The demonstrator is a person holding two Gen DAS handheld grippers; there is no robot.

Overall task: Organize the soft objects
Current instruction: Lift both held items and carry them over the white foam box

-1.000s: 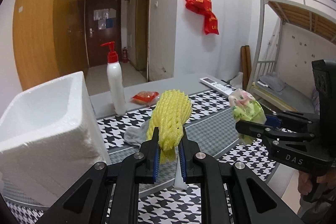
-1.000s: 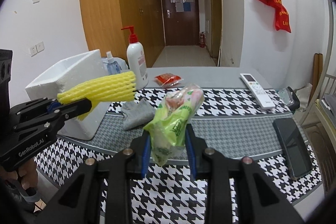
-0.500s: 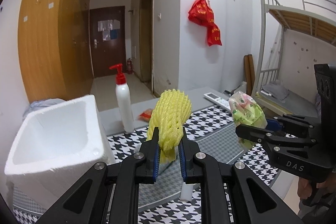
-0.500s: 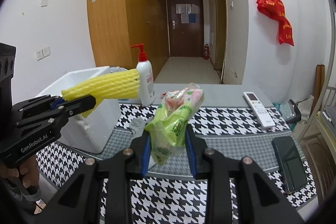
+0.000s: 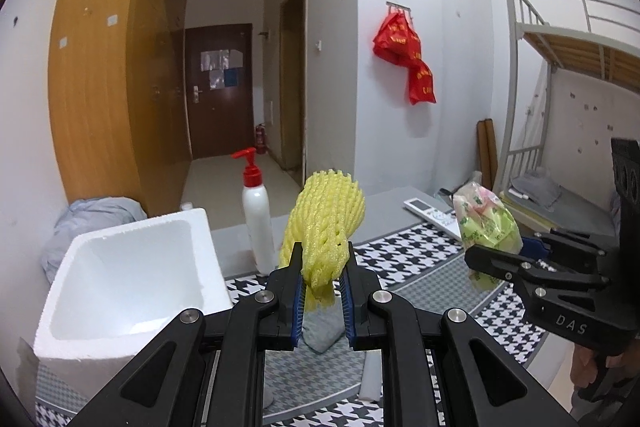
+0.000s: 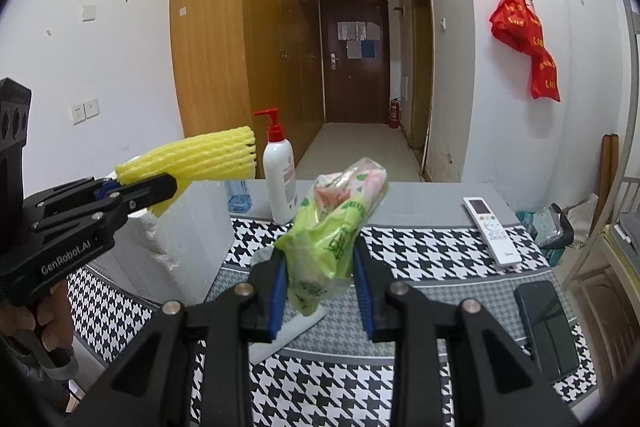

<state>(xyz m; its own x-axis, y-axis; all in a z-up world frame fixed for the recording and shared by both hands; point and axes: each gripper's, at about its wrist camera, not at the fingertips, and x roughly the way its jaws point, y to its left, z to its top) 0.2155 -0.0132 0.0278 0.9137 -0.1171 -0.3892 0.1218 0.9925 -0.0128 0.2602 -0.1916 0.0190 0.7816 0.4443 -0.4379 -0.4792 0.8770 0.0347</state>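
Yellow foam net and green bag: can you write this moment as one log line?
left gripper: shut on yellow foam net | right gripper: shut on green plastic bag | both raised above table | white foam box: open, nothing visible inside

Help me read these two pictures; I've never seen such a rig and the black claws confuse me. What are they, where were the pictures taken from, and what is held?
There is no robot: a person carries a hand-held gripper in each hand, each with a camera looking along its two fingers. One picture looks along the left hand-held gripper, pinching a yellow foam net; the other along the right hand-held gripper, pinching a green plastic bag. Each camera also sees the other tool from the side. Below is a houndstooth tablecloth with a white foam box, a pump bottle, a grey cloth, a remote control and a phone.
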